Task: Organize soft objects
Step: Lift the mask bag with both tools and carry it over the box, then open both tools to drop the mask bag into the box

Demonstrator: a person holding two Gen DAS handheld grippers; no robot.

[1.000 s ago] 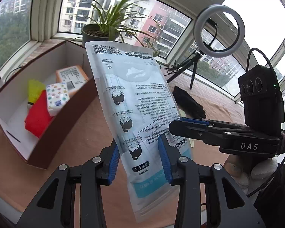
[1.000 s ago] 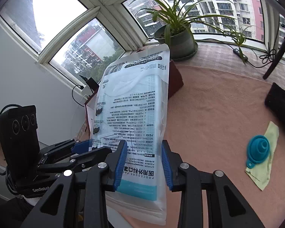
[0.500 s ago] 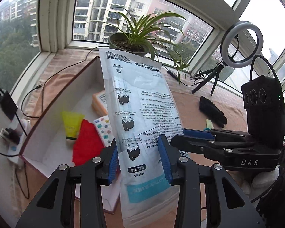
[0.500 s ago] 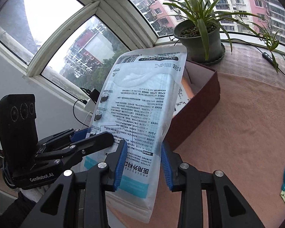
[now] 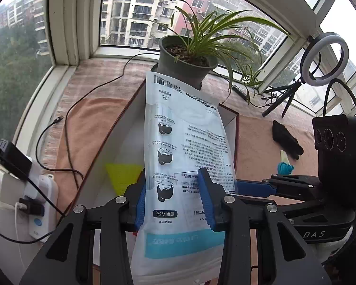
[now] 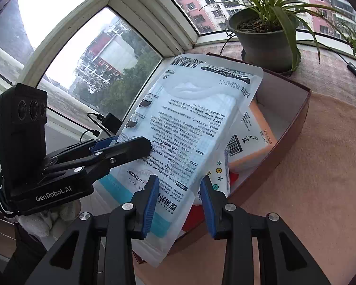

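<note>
A bay window is seen behind a cloth-covered worktop (image 6: 320,166). Over the open box (image 6: 296,123), the mask packet (image 5: 185,156) is gripped by both the left tool (image 5: 173,197) and right tool (image 6: 179,201), its barcode end at twelve o'clock.

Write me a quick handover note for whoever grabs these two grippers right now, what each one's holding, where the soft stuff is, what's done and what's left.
Left gripper: shut on the mask pack, low on the bag.
Right gripper: shut on the same mask pack, at its other lower edge.
The pack hangs tilted over the open box, not yet released.
Already in the box: an orange packet, a dotted tissue pack, a red item and a yellow item.
Left to do: lower the pack into the box and open both grippers. A black glove lies on the cloth outside the box and probably goes next.
</note>
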